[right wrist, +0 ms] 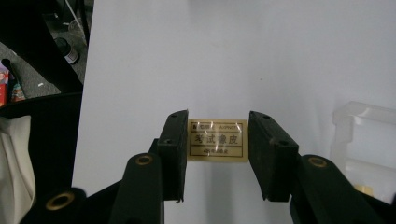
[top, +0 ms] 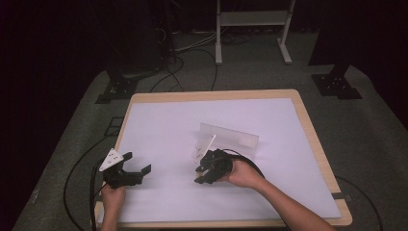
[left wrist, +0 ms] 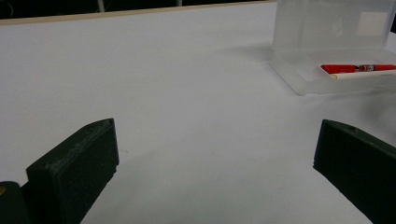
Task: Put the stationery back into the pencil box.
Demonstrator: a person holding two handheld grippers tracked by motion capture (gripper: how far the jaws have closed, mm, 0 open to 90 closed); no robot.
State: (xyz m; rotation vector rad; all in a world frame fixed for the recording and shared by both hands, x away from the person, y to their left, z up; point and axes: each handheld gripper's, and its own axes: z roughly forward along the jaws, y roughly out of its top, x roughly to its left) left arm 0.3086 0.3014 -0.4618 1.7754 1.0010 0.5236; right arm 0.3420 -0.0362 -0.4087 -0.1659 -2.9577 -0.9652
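Observation:
A small eraser (right wrist: pixel 217 140) with a yellow printed label sits between the jaws of my right gripper (right wrist: pixel 218 116), which touch both of its sides. In the high view the right gripper (top: pixel 198 174) lies low over the white sheet, just in front of a clear plastic box (top: pixel 230 138). The box (left wrist: pixel 327 42) stands open, and its tray holds a red pen (left wrist: pixel 355 68) and a white stick. My left gripper (top: pixel 138 161) rests near the table's front left. Its jaws (left wrist: pixel 215 135) are wide apart with nothing between them.
A white sheet (top: pixel 192 120) covers most of the wooden table (top: pixel 315 144). Black cables trail off the front left and behind the right hand. Beyond the table are stand feet and a white frame (top: pixel 252 29) on the floor.

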